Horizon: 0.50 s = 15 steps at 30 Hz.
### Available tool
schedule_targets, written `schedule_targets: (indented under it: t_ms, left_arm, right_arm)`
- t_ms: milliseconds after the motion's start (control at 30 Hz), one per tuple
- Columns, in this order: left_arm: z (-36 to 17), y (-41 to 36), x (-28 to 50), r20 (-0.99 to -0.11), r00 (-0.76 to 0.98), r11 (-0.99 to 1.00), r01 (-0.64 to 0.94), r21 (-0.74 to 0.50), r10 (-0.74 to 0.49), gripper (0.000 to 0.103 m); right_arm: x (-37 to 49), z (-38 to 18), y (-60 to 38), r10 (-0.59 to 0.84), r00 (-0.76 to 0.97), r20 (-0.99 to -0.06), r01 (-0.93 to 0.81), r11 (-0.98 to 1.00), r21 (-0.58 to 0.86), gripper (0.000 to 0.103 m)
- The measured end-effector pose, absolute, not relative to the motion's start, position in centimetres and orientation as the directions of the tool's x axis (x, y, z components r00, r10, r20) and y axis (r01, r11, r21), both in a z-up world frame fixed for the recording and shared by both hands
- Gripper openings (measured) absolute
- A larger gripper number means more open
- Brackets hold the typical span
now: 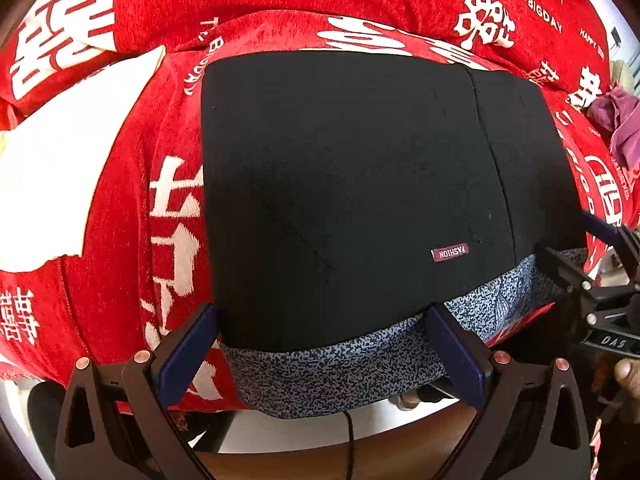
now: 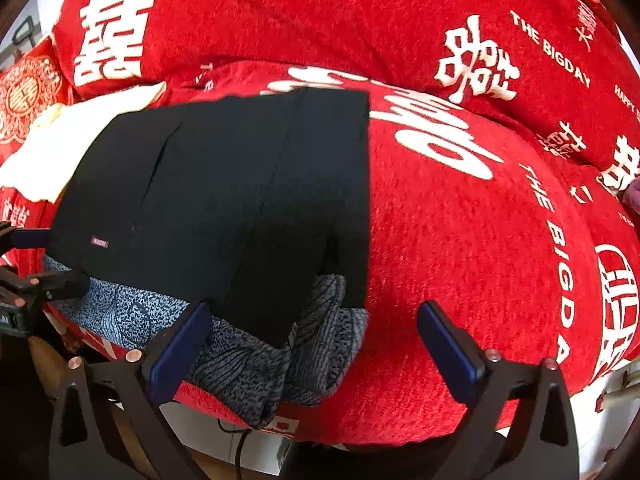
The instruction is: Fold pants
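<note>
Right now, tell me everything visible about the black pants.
The black pants lie folded into a flat rectangle on the red blanket, smooth matte fabric with seam lines and a small maroon FASHION label. Speckled blue-grey lining shows at the near edge, bunched at one corner. Both open tongs, left and right, hover there, not gripping.

The left tool [image 1: 322, 354] has its two blue-padded fingers [image 1: 188, 354] spread wide apart, reaching toward 12 o'clock, with nothing clamped between them. In the left wrist view the right tool [image 1: 576, 248] enters from 3 o'clock, and a fingertip of the person's right hand [image 1: 629, 372] shows at about 4 o'clock. The right tool [image 2: 316, 346] in its own view is likewise spread wide, its blue fingers [image 2: 450, 346] pointing toward 12 o'clock, nothing pinched between them. There the left tool [image 2: 38, 256] comes in from 9 o'clock.
</note>
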<state>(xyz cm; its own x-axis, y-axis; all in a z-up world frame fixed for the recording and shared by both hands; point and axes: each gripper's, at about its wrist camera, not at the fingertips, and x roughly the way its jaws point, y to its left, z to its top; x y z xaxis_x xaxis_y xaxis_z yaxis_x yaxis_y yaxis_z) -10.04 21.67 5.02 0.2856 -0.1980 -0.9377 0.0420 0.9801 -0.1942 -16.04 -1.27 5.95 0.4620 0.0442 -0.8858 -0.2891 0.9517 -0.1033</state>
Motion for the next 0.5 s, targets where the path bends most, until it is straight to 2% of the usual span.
schedule_targets:
  t_ms: [233, 367, 500]
  left_arm:
    - [6.0, 21.8, -10.4, -0.938, 0.299, 0.984, 0.059, -0.166, -0.176, 0.102]
    - [7.8, 22.3, -9.9, -0.92, 0.371, 0.992, 0.075, -0.104, -0.124, 0.102]
    - [8.5, 23.5, -7.0, -0.915, 0.39, 0.995, 0.025, -0.096, -0.099, 0.102]
  right_arm:
    - [-16.5, 7.2, -0.4, 0.015, 0.479, -0.878, -0.292, 0.946, -0.142, 0.102]
    - [-17.8, 10.8, 1.0, 0.127, 0.557, -0.821, -0.372, 0.921, -0.11, 0.103]
    - [-18.0, 9.3, 3.0, 0.21, 0.485, -0.849, -0.499, 0.864, -0.072, 0.103]
